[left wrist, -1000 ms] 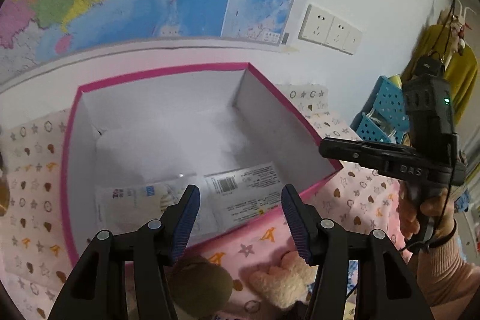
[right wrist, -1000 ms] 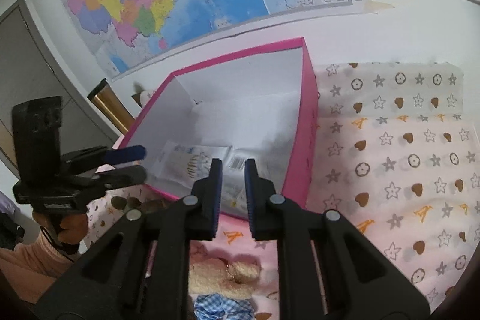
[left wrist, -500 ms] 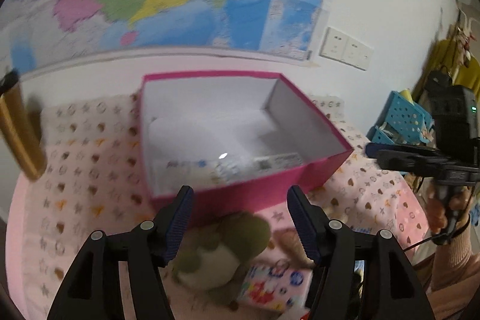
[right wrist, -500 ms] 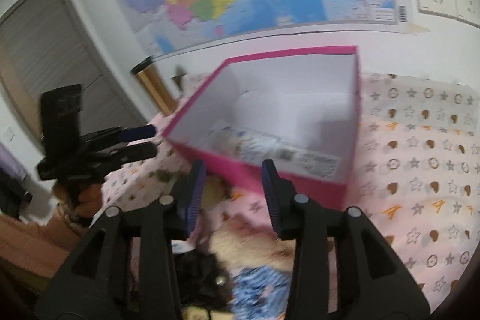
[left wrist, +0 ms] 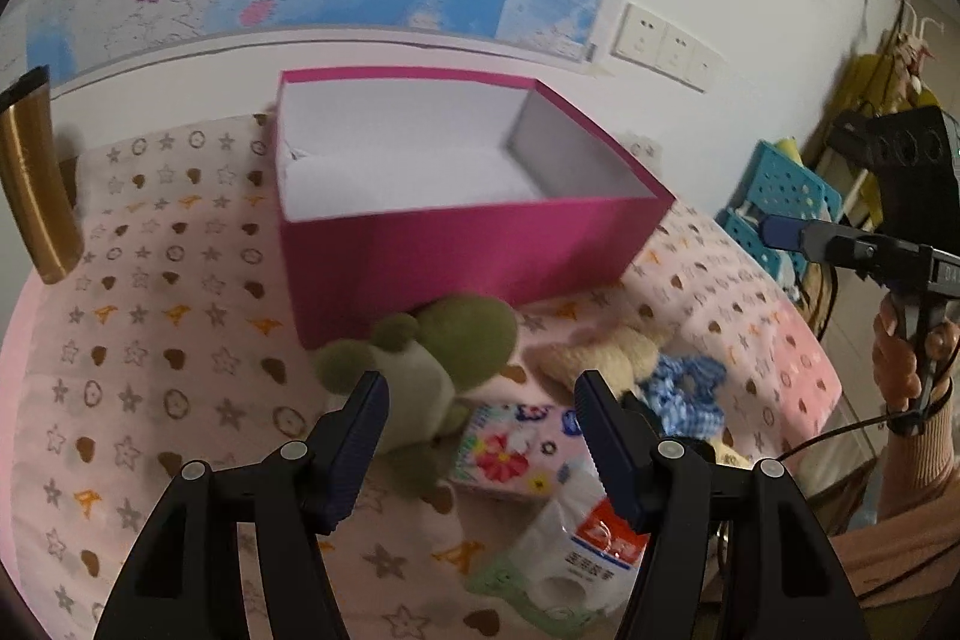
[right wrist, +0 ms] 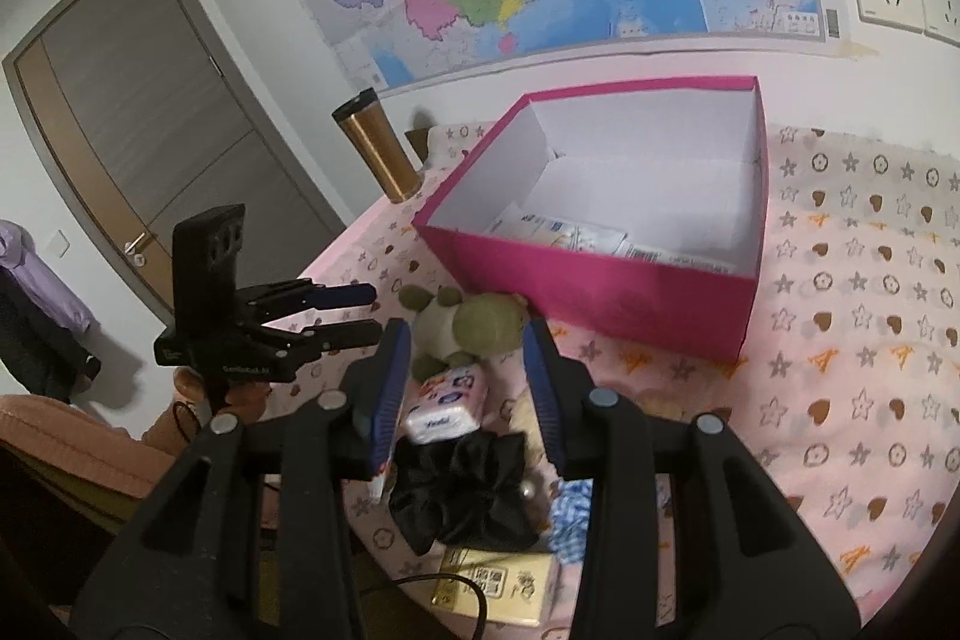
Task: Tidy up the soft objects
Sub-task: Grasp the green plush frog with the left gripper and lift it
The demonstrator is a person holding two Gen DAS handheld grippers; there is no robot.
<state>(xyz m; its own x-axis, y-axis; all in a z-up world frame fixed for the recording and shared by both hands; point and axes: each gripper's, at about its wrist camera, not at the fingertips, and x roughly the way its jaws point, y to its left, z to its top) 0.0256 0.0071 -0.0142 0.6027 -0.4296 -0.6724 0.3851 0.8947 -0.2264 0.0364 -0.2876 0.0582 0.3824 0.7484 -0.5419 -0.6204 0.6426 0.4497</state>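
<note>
A pink box [left wrist: 468, 244] with a white inside stands on the patterned cloth; it also shows in the right wrist view [right wrist: 600, 292], with flat packets [right wrist: 576, 241] lying in it. In front of it lie a green plush toy [left wrist: 432, 358], a beige plush [left wrist: 600, 358], a blue checked scrunchie [left wrist: 690, 394], a floral tissue pack [left wrist: 510, 451] and a white packet [left wrist: 576, 550]. My left gripper [left wrist: 480, 436] is open and empty above the green plush and tissue pack. My right gripper [right wrist: 468, 388] is open and empty over the tissue pack [right wrist: 447, 403] and a black scrunchie [right wrist: 462, 484].
A gold tumbler [right wrist: 378, 148] stands left of the box. A gold flat box [right wrist: 498, 586] lies at the near edge. Blue perforated baskets [left wrist: 780, 196] stand at the right. The wall with a map is right behind the box.
Both grippers have pulled back from over the box and dropped toward the pile in front of it. The right gripper has opened wide; the left stays open.
</note>
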